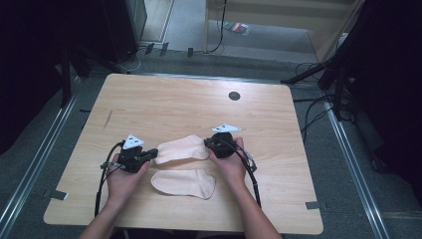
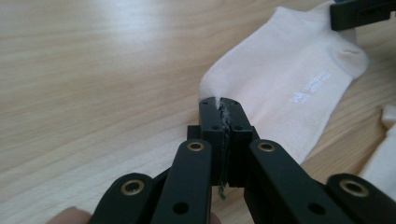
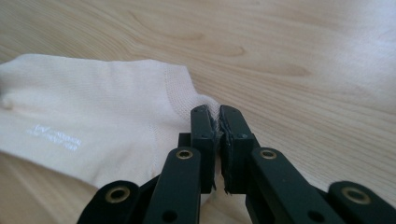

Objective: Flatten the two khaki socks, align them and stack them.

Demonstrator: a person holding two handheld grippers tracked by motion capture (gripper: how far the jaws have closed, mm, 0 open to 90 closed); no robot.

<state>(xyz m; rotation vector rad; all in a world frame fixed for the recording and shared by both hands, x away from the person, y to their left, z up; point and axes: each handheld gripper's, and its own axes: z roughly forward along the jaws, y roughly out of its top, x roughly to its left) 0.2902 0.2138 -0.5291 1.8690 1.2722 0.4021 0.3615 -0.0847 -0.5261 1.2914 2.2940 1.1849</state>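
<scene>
1. Left hand-held gripper point(image 1: 149, 155): jaws pressed together on one end of the upper sock point(image 1: 181, 148), fabric pinched between the pads point(image 2: 211, 116).
2. Right hand-held gripper point(image 1: 209, 144): jaws clamped on the cuff corner at the other end of that sock, facing the left one.
3. Stretched flat between both, on the pale wooden worktop point(image 1: 164, 99).
4. Second sock point(image 1: 183, 182): just nearer the person than both hand-held grippers, loose, between the two hands.

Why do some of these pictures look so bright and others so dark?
High view: the table is lit, its surroundings nearly black. Left gripper view: glare whitens the wood top left and the sock. Right gripper view: the wood blurs and brightens toward the top right.
</scene>
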